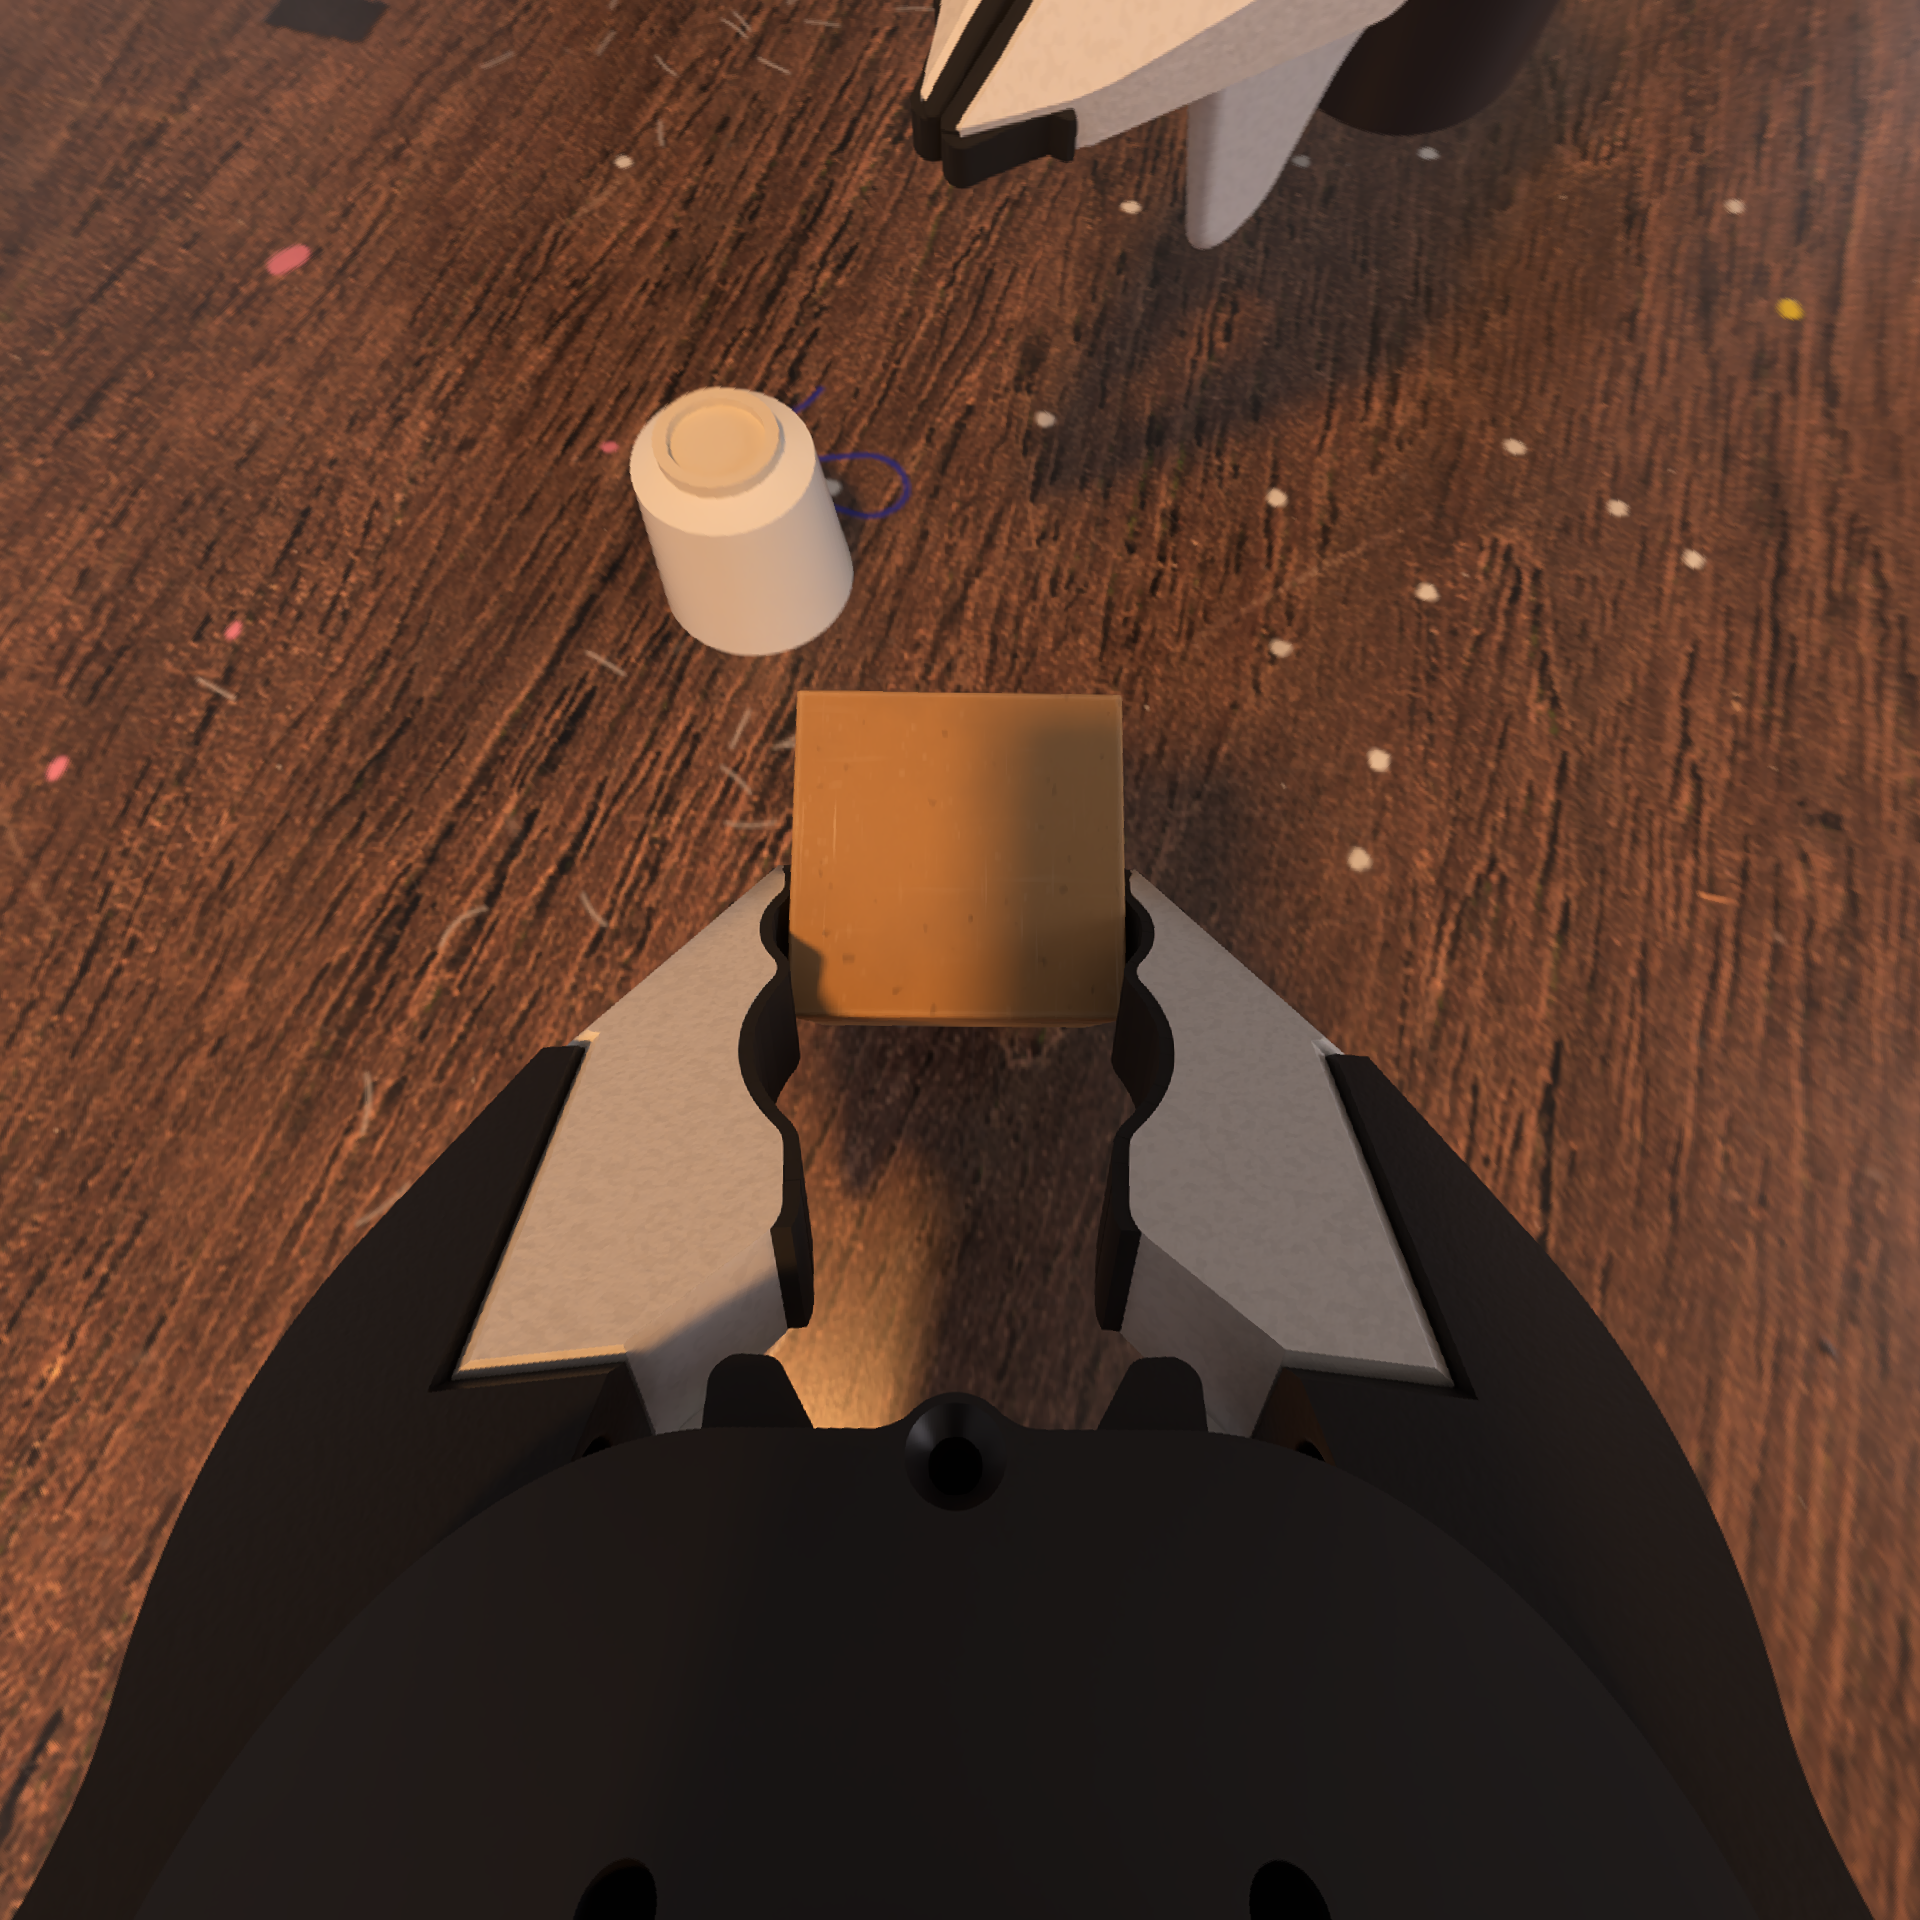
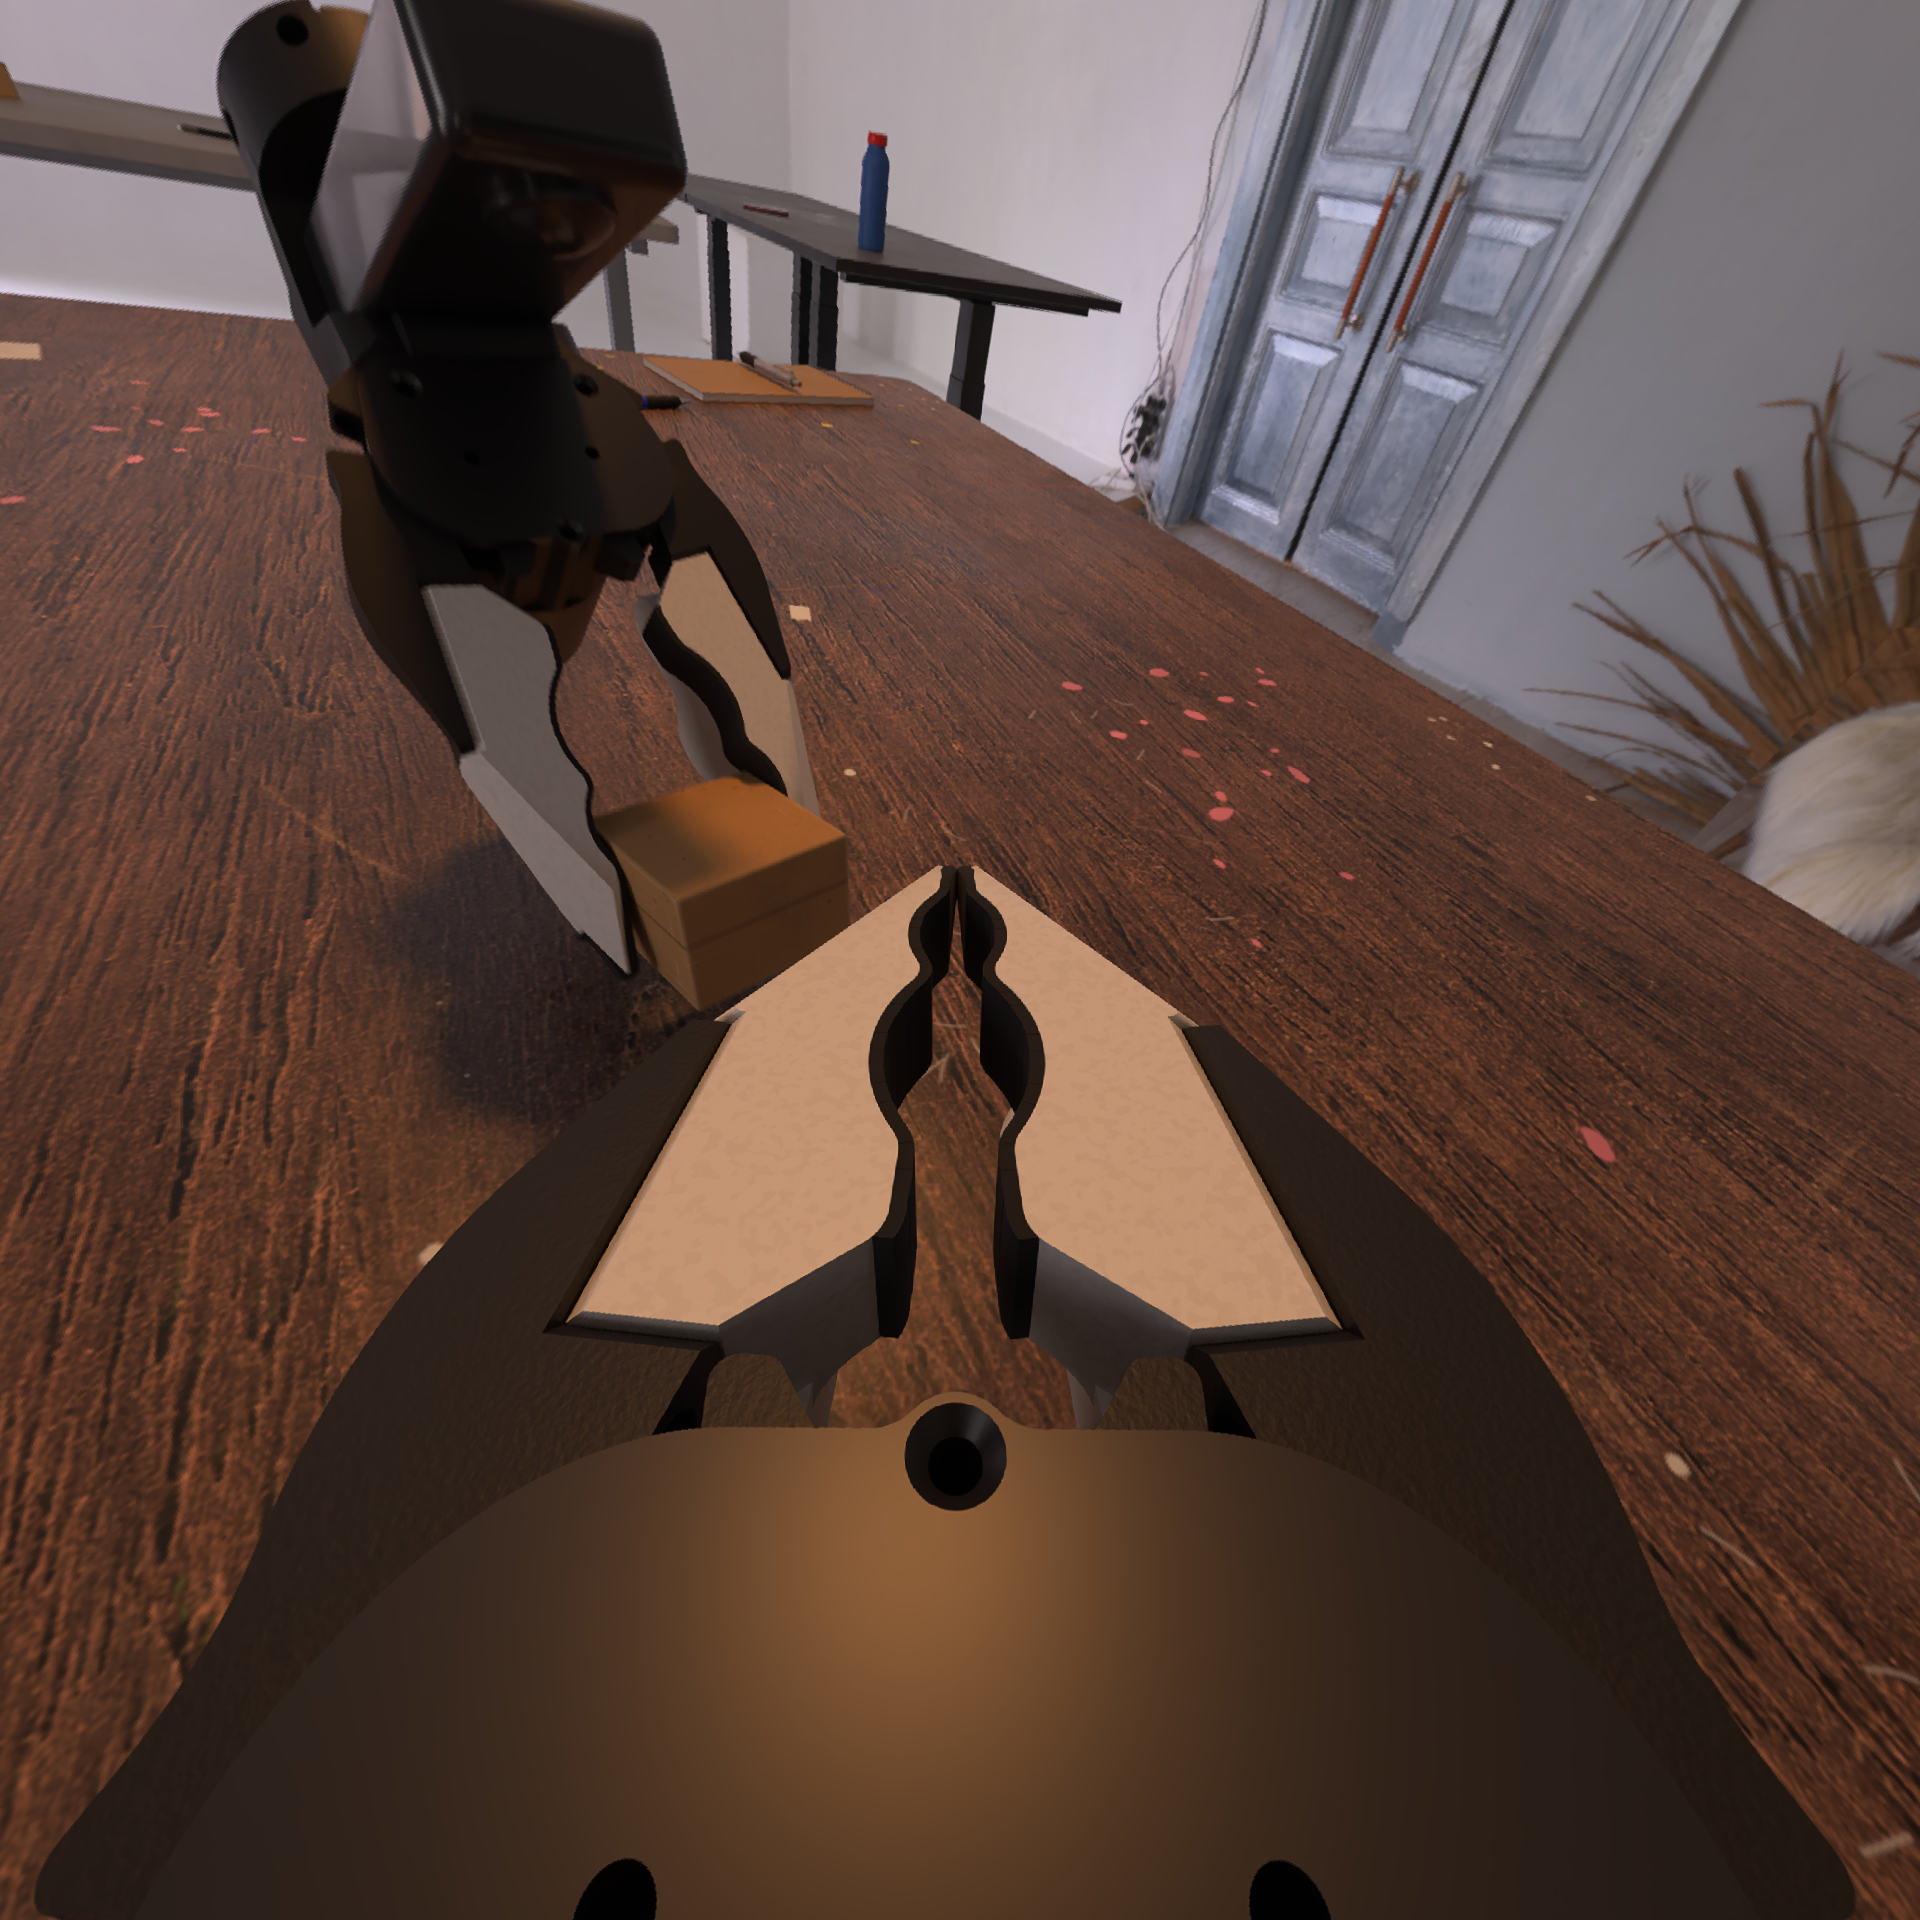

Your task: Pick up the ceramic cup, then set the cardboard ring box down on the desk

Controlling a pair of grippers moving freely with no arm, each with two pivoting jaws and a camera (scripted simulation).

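The brown cardboard ring box point(image 1: 956, 862) sits between the fingertips of my left gripper point(image 1: 956, 914), which is shut on its two sides. In the right wrist view the box point(image 2: 748, 883) is at or just above the wooden desk point(image 2: 1351, 1039), gripped by the left gripper point(image 2: 707, 883); I cannot tell whether it touches. The white ceramic cup point(image 1: 738, 520) stands upside down on the desk point(image 1: 312, 831), just beyond and left of the box. My right gripper point(image 2: 956, 873) is shut and empty, low over the desk near the box. It also shows in the left wrist view point(image 1: 945, 135), beyond the cup.
A thin blue thread loop point(image 1: 873, 486) lies beside the cup. A tan notebook with a pen point(image 2: 758, 379) lies at the desk's far end. The desk edge point(image 2: 1558, 790) runs along the right. A black table with a blue bottle point(image 2: 875, 192) stands beyond.
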